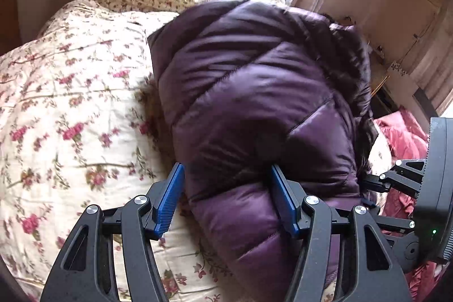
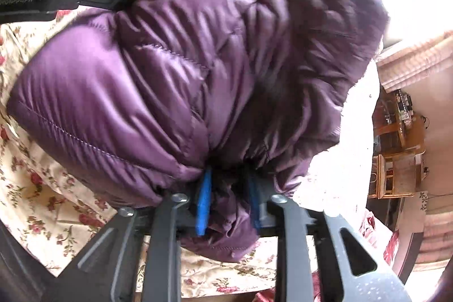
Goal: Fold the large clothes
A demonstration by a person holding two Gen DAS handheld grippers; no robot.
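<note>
A bunched purple puffer jacket (image 1: pixel 254 92) fills centre frame on a floral quilt (image 1: pixel 70 104). The left gripper (image 1: pixel 226 186) grips a thick fold; the right gripper (image 2: pixel 229 183) pinches its edge narrowly.

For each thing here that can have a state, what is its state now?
purple down jacket: bunched on the bed, gripped at both sides
left gripper: fingers wide, jacket bulk between them
right gripper: shut on a jacket fold
floral quilt: spread, rumpled
</note>
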